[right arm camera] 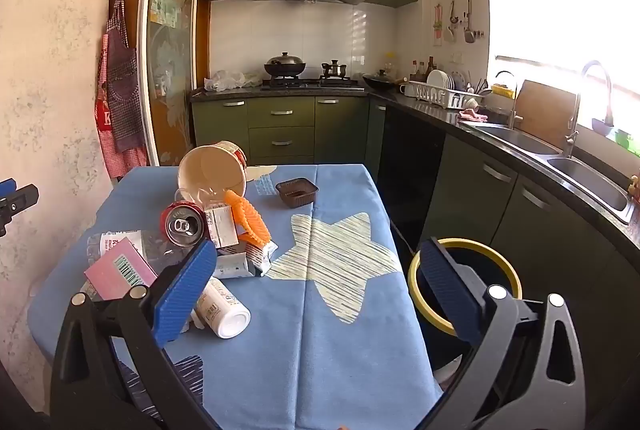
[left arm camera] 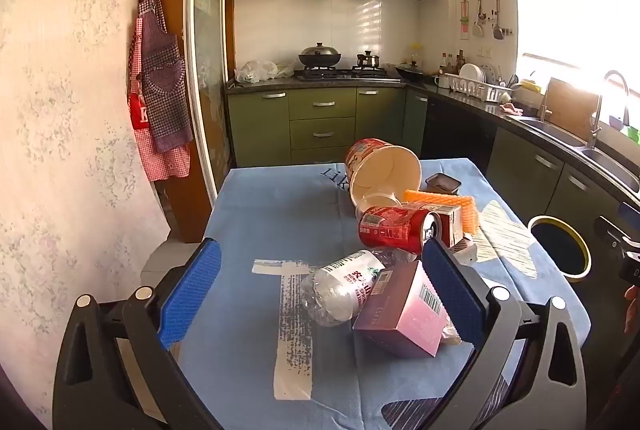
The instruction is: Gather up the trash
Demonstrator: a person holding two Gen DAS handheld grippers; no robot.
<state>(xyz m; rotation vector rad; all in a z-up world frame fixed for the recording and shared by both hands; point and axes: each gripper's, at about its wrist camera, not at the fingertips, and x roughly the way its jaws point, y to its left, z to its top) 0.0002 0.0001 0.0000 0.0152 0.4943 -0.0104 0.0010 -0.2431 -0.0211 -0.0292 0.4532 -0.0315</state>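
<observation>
The left gripper [left arm camera: 320, 286] has its blue ribbed fingers [left arm camera: 191, 292] spread wide and grasps nothing. Between them, closer to the right finger, lie a crushed clear plastic bottle [left arm camera: 340, 286] and a pink cardboard box [left arm camera: 404, 310] that leans on it. Beyond the fingertips sit a red aluminium can [left arm camera: 394, 228] on its side and a tipped paper noodle cup [left arm camera: 384, 168], all on the blue tablecloth [left arm camera: 256, 214].

The right gripper [right arm camera: 320, 286] is also released, with empty jaws. Its left finger [right arm camera: 184, 294] is over a white plastic bottle [right arm camera: 224, 310]. Behind its right finger stands the black bin with a yellow rim [right arm camera: 468, 244], beside the table.
</observation>
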